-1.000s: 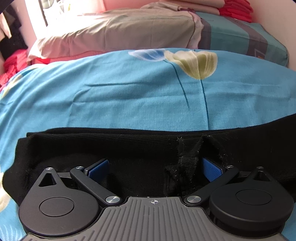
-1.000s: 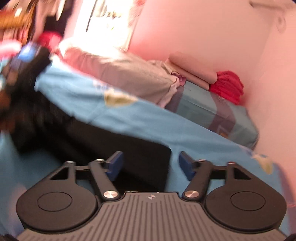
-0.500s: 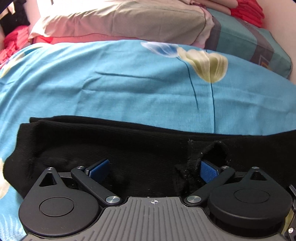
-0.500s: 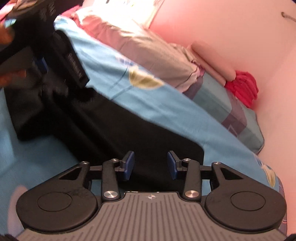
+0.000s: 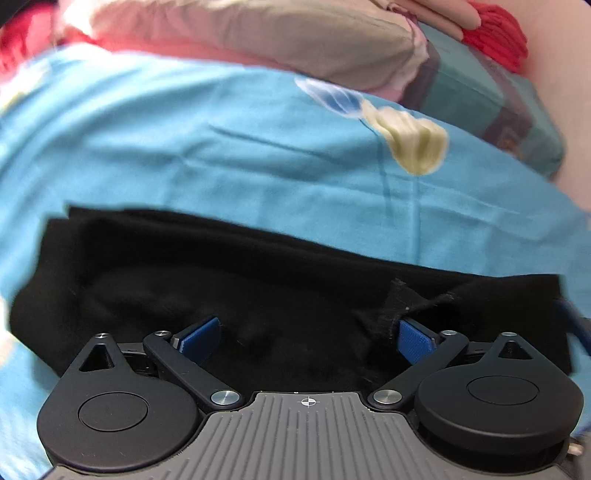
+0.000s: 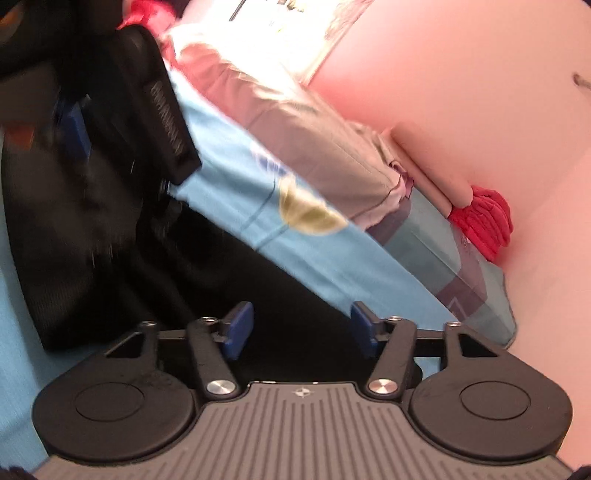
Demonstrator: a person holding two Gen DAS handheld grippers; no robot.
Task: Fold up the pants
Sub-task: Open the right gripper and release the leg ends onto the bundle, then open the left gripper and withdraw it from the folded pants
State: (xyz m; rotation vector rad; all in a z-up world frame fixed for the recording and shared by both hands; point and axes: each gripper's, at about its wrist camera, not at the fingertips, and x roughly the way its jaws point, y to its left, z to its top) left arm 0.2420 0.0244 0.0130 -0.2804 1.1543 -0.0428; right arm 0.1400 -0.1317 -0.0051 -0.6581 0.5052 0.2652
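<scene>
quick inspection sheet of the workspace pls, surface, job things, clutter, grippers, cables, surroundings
surface: blue bedsheet with a flower print, lightly creased.
job's things: black pants lying flat across the sheet, a raised fabric tuft by one left gripper pad.
clutter: nothing seen on the sheet beside the pants.
grippers: left gripper open over the pants; right gripper jaws opening, pants below, nothing pinched.
cables: nothing seen.
surroundings: grey pillow, folded teal quilt, red cloth, pink wall.

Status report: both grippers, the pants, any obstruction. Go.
Left gripper open, cloth snagged on one pad. Right gripper opening, nothing pinched. Black pants flat on blue sheet. No obstruction.
</scene>
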